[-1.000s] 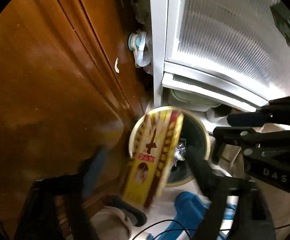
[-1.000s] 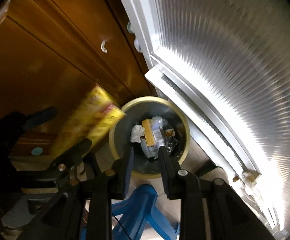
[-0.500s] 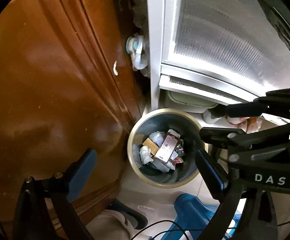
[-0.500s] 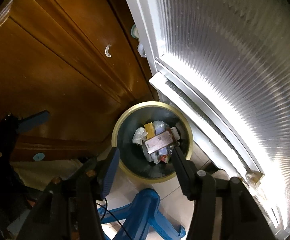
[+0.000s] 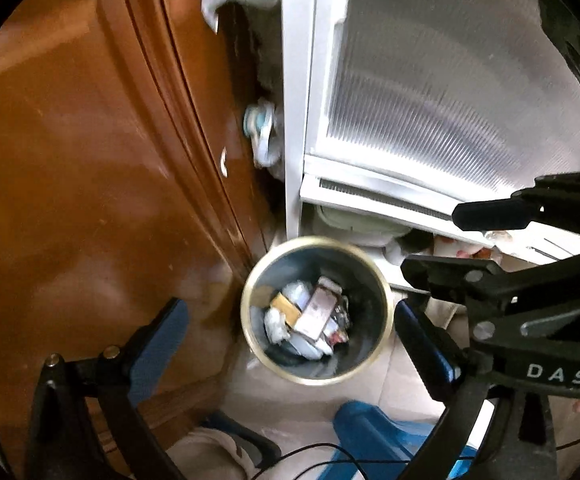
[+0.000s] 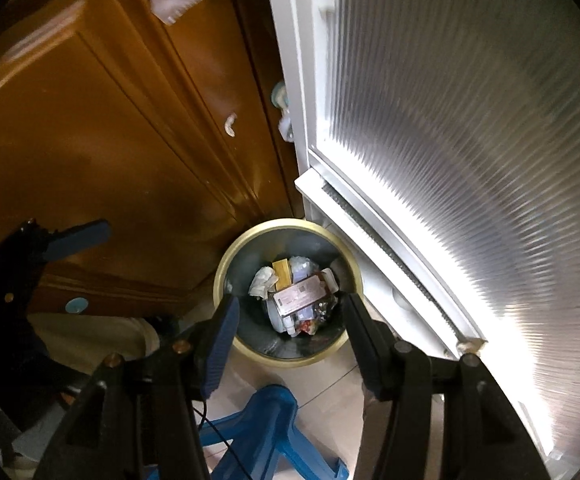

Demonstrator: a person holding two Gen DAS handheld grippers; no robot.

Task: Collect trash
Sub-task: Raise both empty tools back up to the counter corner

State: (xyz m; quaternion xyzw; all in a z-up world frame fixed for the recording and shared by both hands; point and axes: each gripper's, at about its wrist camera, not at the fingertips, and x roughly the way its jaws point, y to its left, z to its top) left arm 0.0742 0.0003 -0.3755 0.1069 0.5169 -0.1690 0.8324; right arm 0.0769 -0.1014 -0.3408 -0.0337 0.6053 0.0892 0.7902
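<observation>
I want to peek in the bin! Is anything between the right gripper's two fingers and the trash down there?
No. In the right wrist view the right gripper is open and empty, with only air between it and the box lying on the trash in the bin.

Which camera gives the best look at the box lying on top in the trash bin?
The right wrist view. There the box lies sharp and nearly centred in the bin, its printed face readable as a label. The left wrist view shows the same box slightly blurred, its face plain.
</observation>
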